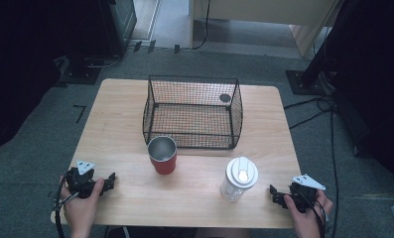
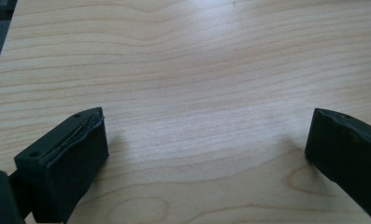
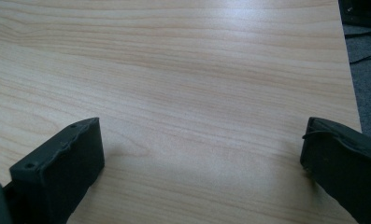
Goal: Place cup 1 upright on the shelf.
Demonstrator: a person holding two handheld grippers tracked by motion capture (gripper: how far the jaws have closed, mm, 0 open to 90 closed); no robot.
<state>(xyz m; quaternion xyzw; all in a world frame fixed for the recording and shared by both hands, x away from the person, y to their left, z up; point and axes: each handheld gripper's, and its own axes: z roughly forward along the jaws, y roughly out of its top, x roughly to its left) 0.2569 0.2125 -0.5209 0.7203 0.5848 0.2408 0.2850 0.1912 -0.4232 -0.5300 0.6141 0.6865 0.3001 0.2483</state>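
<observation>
A red cup with a steel rim (image 1: 162, 154) stands upright near the table's middle, just in front of a black wire basket (image 1: 193, 112). A clear bottle with a white lid (image 1: 238, 178) stands to the right of the cup. My left gripper (image 1: 110, 181) rests at the table's front left corner, held by a hand. Its jaws stand wide open (image 2: 206, 140) over bare wood. My right gripper (image 1: 275, 195) rests at the front right corner, just right of the bottle. It is open too (image 3: 202, 144), with nothing between its fingers.
The wooden table (image 1: 115, 104) has bare room on both sides of the basket. The basket holds nothing but a small dark disc (image 1: 225, 97) on its back wall. Cables (image 1: 313, 106) lie on the grey floor to the right, and dark stands are around the table.
</observation>
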